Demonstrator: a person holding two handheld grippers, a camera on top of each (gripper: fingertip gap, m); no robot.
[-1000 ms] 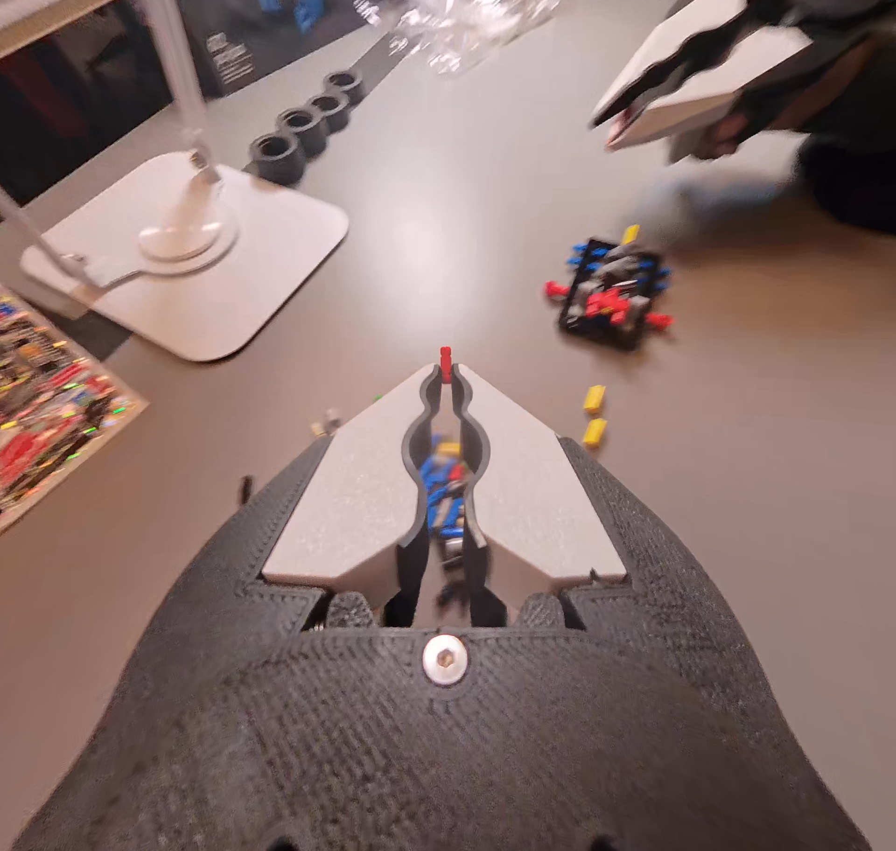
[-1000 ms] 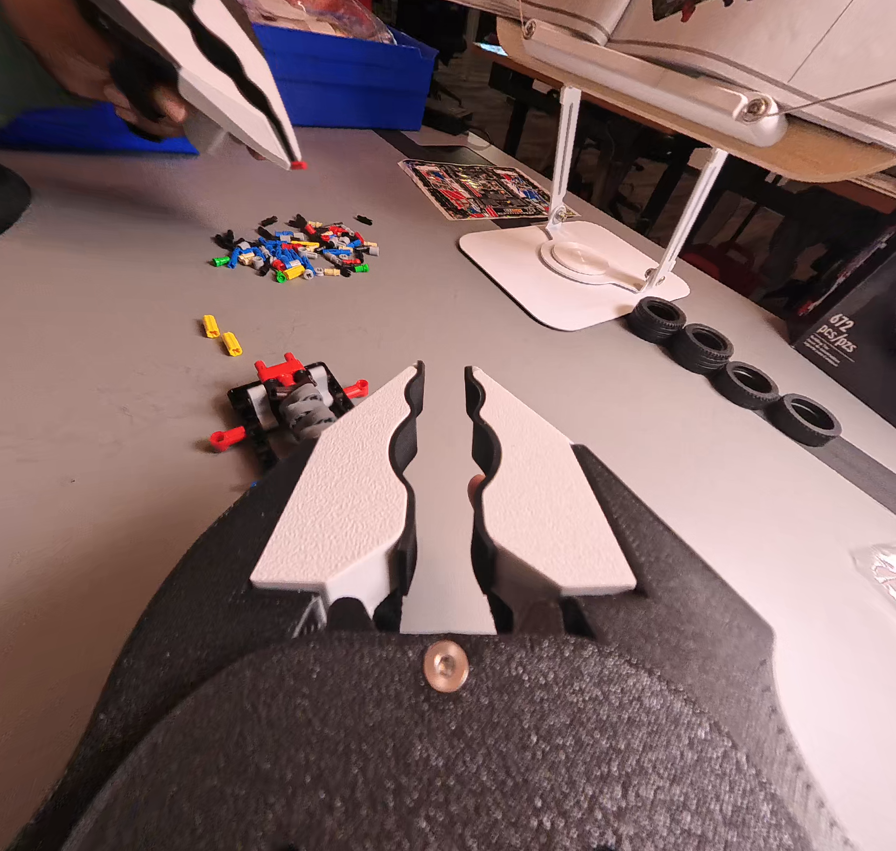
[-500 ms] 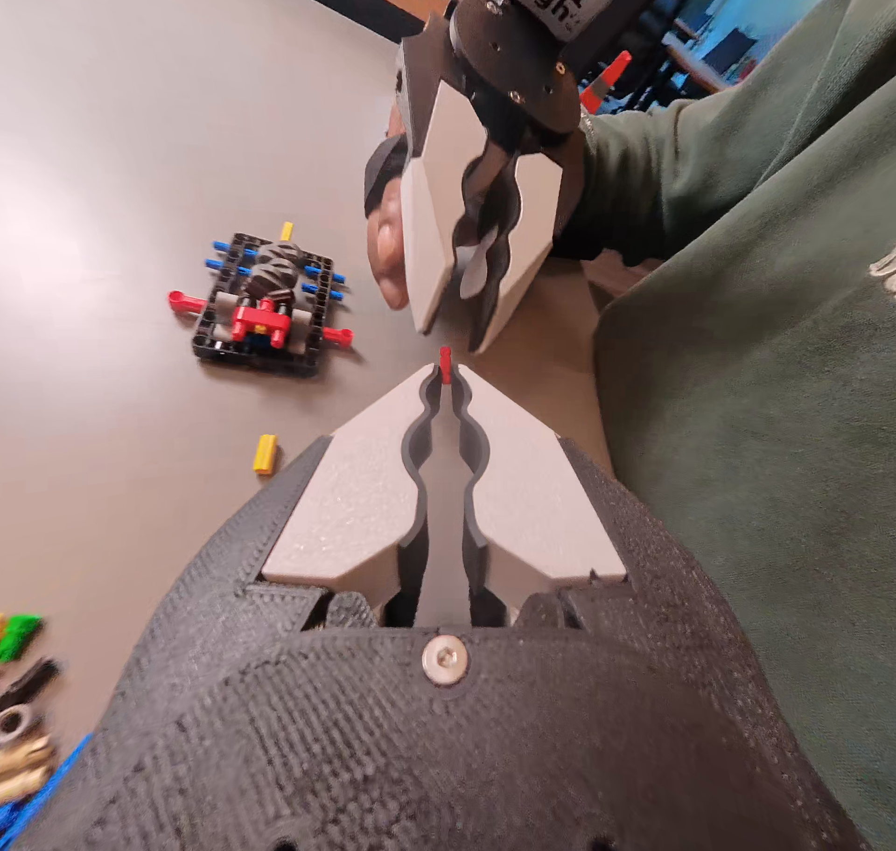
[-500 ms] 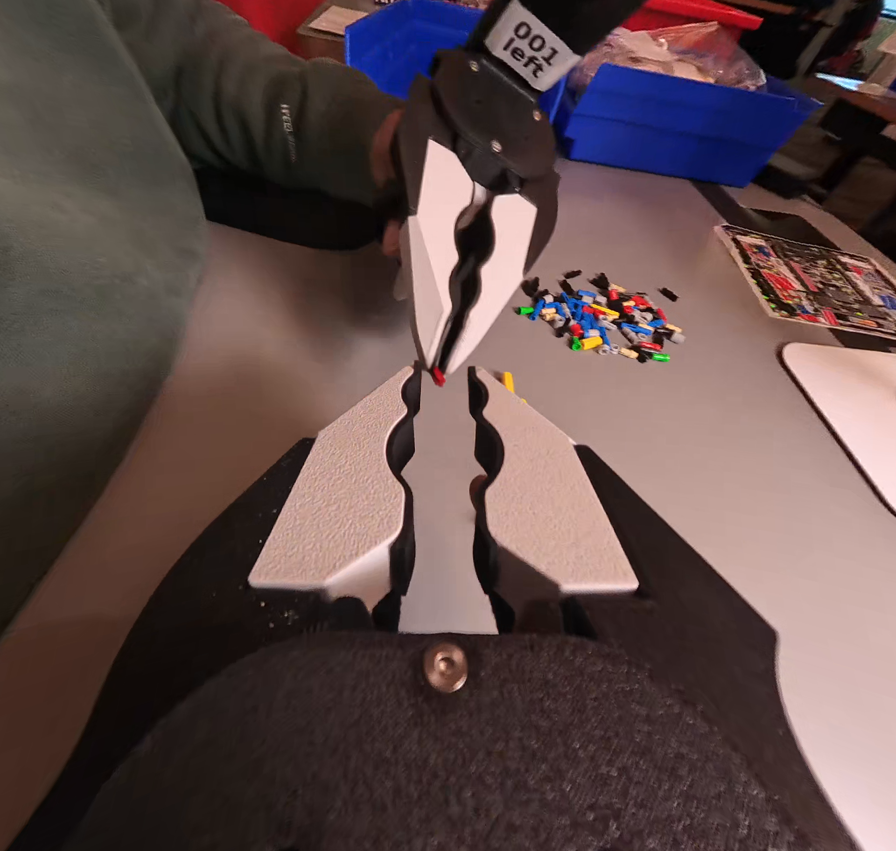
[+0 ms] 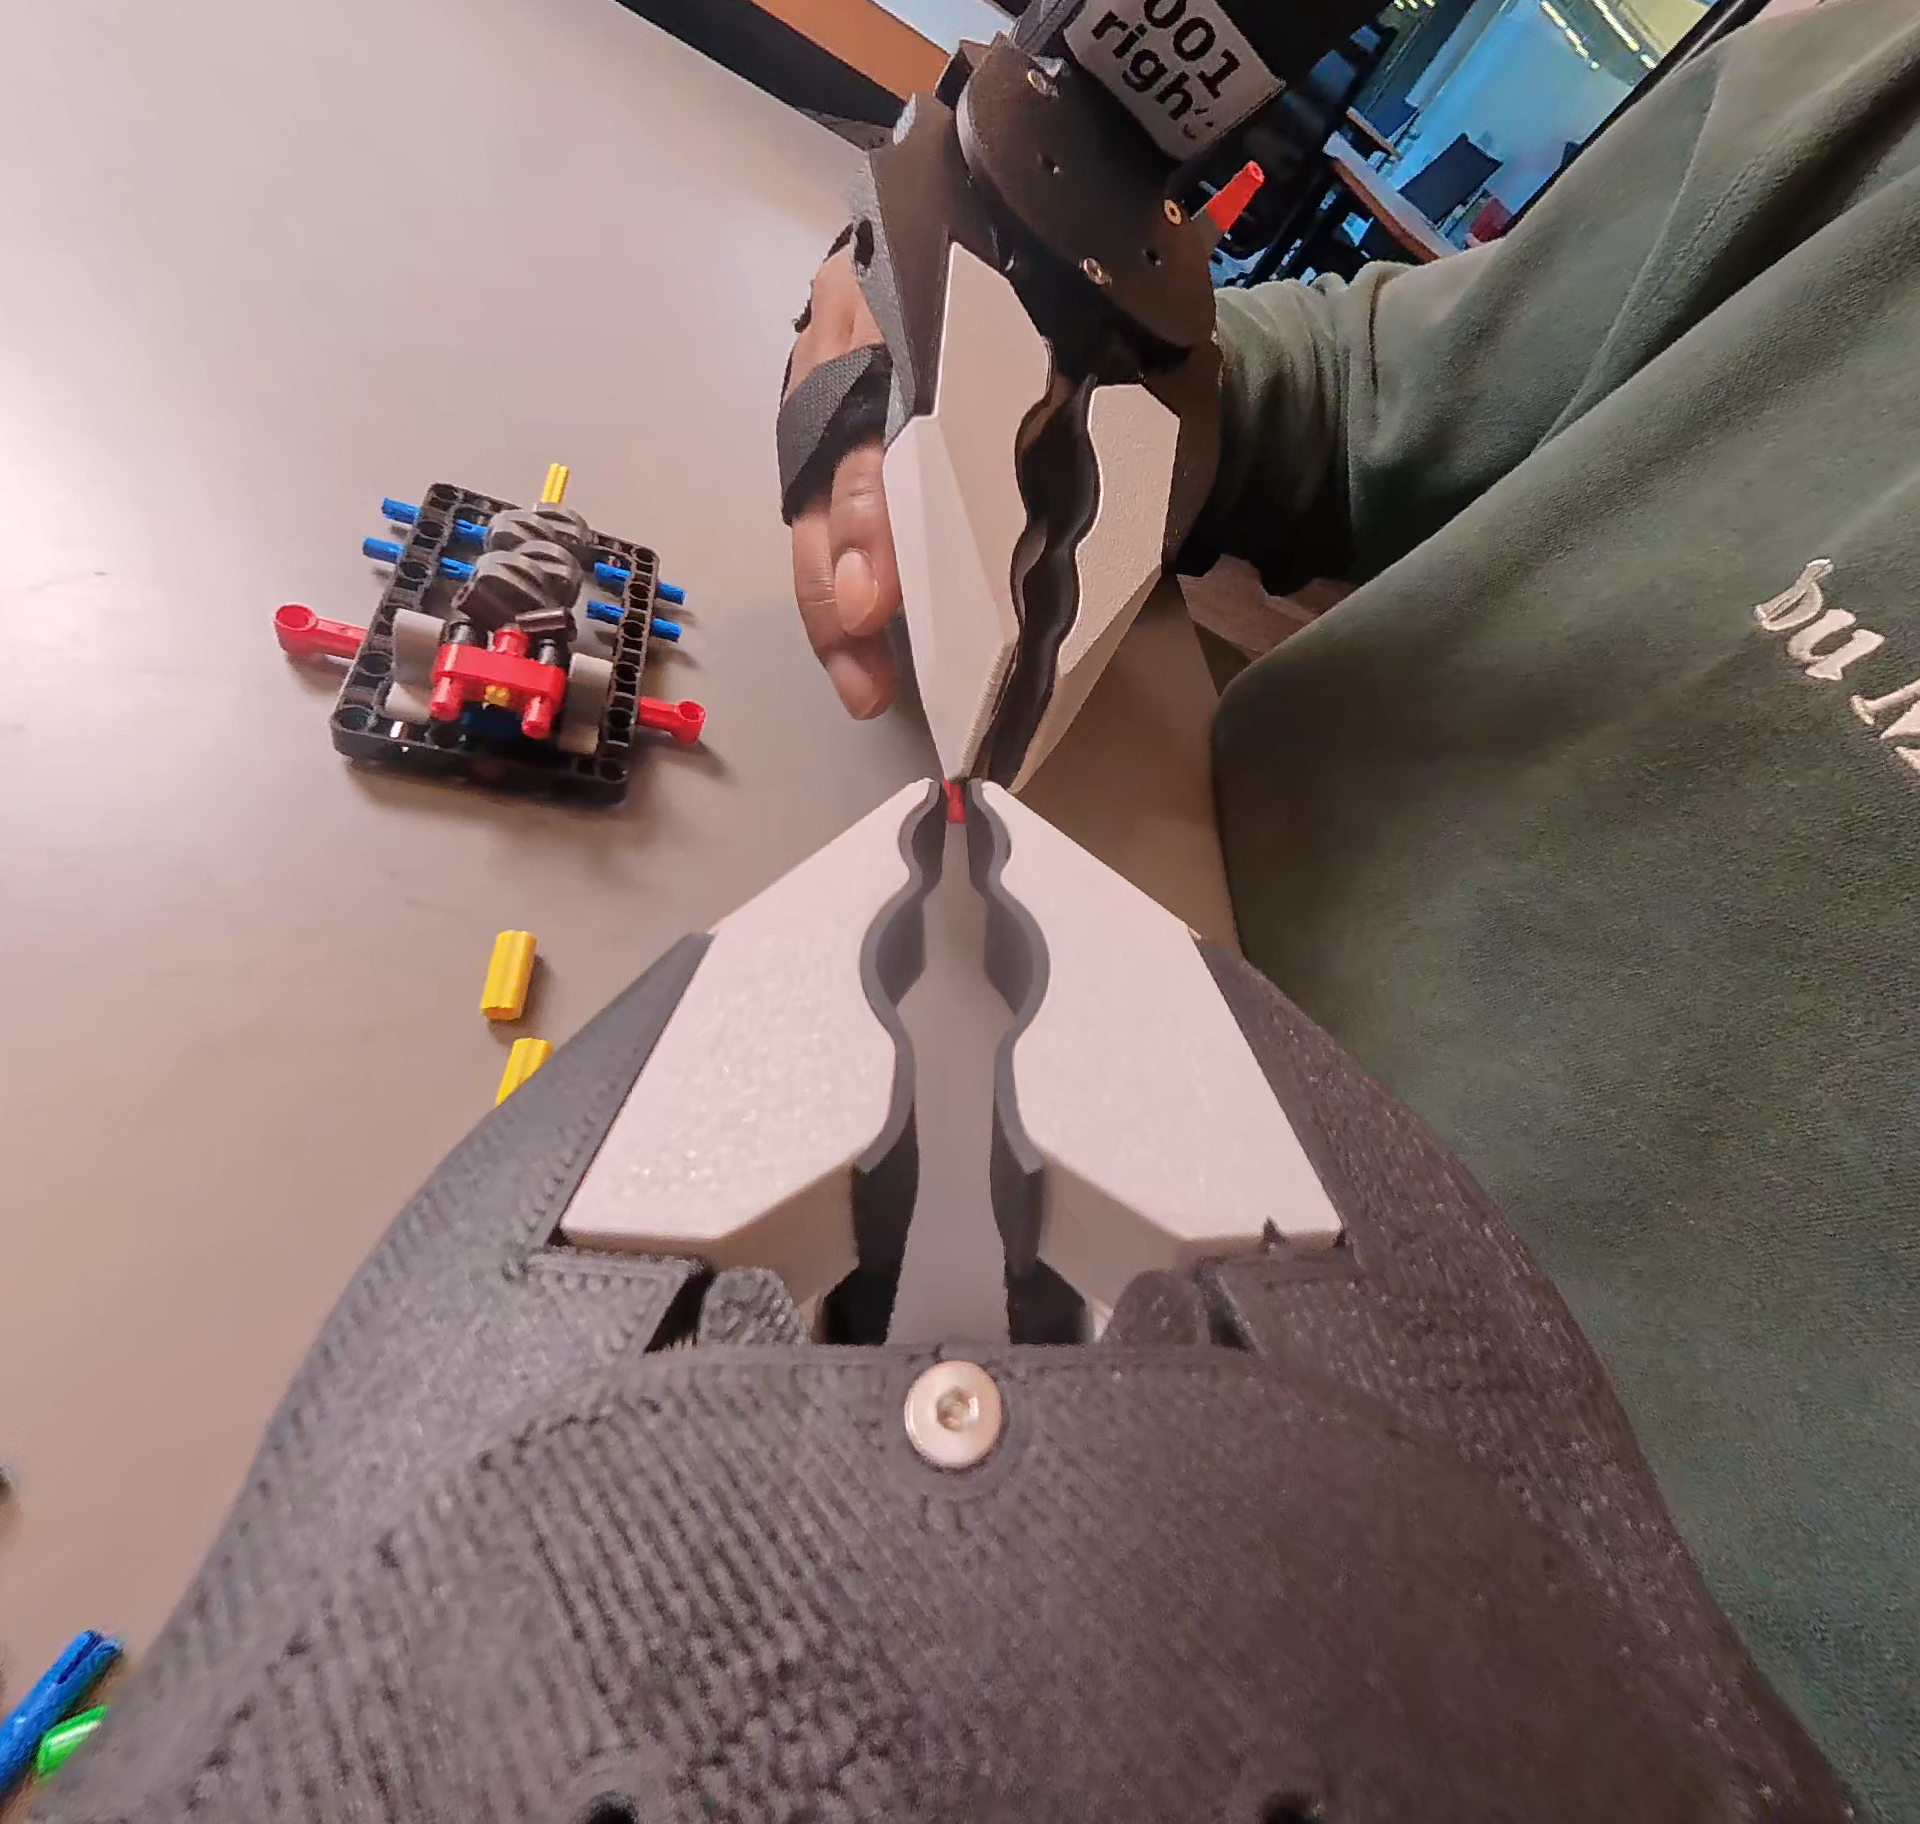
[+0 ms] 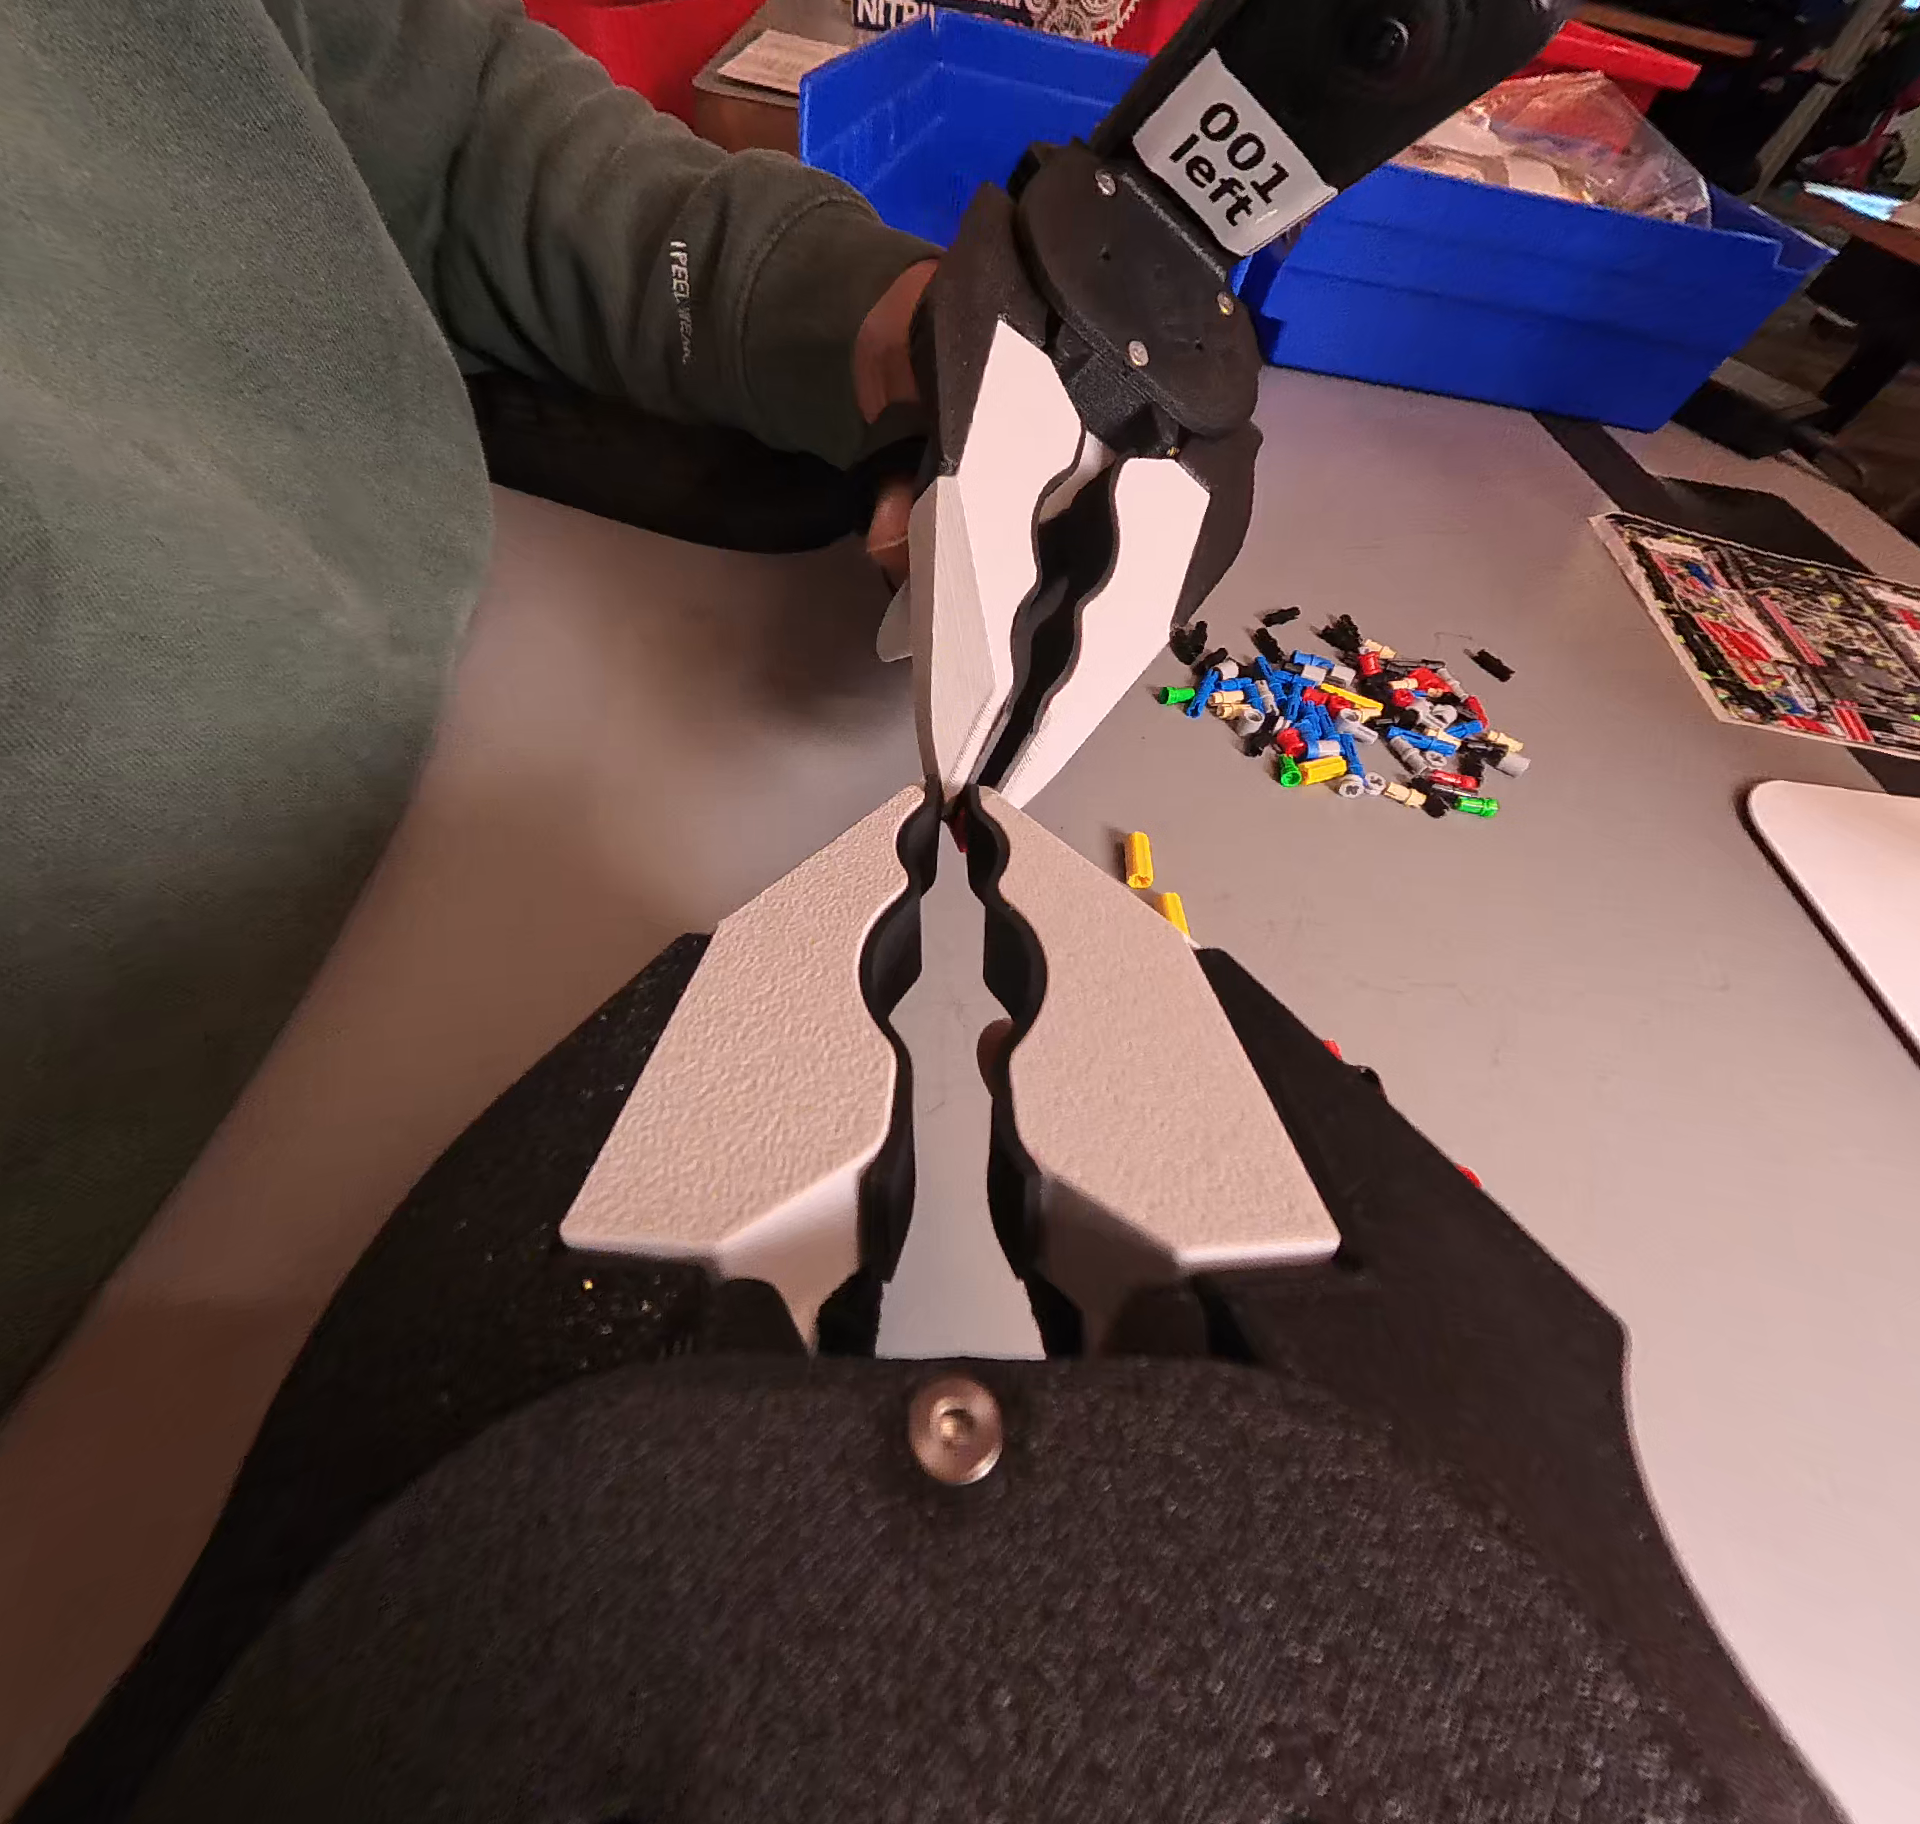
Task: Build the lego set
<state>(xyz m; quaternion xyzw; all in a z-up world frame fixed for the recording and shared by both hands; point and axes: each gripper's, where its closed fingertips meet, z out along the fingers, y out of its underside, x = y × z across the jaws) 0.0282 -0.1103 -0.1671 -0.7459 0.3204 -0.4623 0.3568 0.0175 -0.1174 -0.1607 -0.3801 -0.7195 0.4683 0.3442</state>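
Observation:
My left gripper (image 5: 954,789) is shut on a small red pin (image 5: 954,804), held in the air above the table. My right gripper (image 6: 951,806) meets it tip to tip and has closed on the same red pin (image 6: 957,831). In the left wrist view the right gripper (image 5: 977,764) comes down from above. In the right wrist view the left gripper (image 6: 951,783) does the same. The partly built lego frame (image 5: 499,631), black with dark gears, red parts and blue pins, lies on the table to the left.
Two yellow pieces (image 5: 507,974) lie near the frame and show in the right wrist view (image 6: 1139,855). A pile of loose pieces (image 6: 1351,714), a printed sheet (image 6: 1787,652), a white stand base (image 6: 1849,870) and blue bins (image 6: 1455,268) lie beyond. A person's green sleeve (image 6: 623,247) is close by. My two grippers' fingertips are within a few centimetres of each other.
The two grippers swung toward each other and met tip to tip. My right gripper, open before, has closed on the red pin that my left gripper still holds.

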